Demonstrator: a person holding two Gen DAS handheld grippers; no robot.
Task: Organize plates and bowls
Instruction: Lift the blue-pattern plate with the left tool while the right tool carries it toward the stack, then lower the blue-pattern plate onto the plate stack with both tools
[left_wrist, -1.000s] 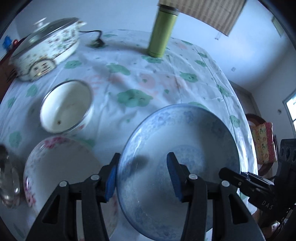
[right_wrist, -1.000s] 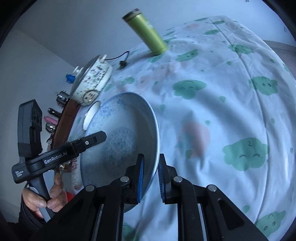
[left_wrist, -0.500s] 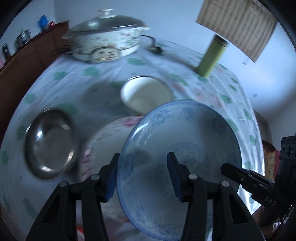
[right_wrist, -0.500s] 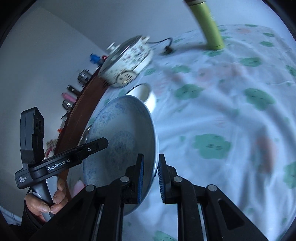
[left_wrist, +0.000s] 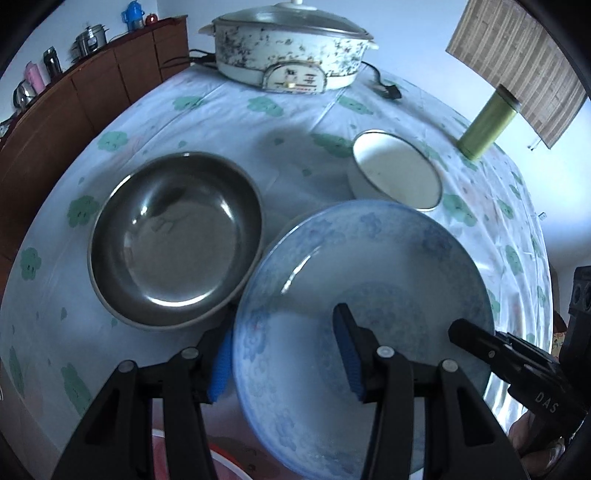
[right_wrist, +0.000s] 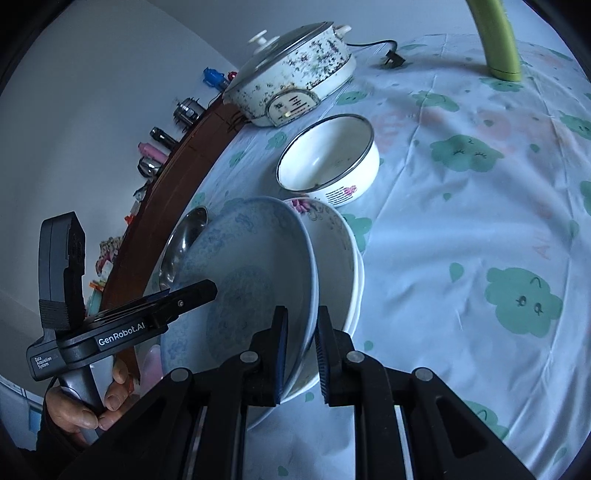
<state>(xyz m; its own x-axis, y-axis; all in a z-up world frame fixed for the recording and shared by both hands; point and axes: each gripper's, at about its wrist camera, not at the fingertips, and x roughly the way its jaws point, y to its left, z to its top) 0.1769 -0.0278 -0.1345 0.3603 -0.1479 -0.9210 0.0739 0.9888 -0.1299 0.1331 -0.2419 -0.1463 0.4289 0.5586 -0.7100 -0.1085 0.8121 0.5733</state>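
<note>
Blue plate (right_wrist: 243, 280) tilts above empty floral bowl (right_wrist: 336, 254).

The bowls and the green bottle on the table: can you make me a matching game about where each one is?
Things:
1. blue plate
2. steel bowl
3. white enamel bowl
4. green bottle

Places:
A. standing upright near the table's far edge
B. held up by both grippers
C. nearest the wooden sideboard
D. in front of the lidded cooker

Pairs: 1-B, 2-C, 3-D, 4-A
</note>
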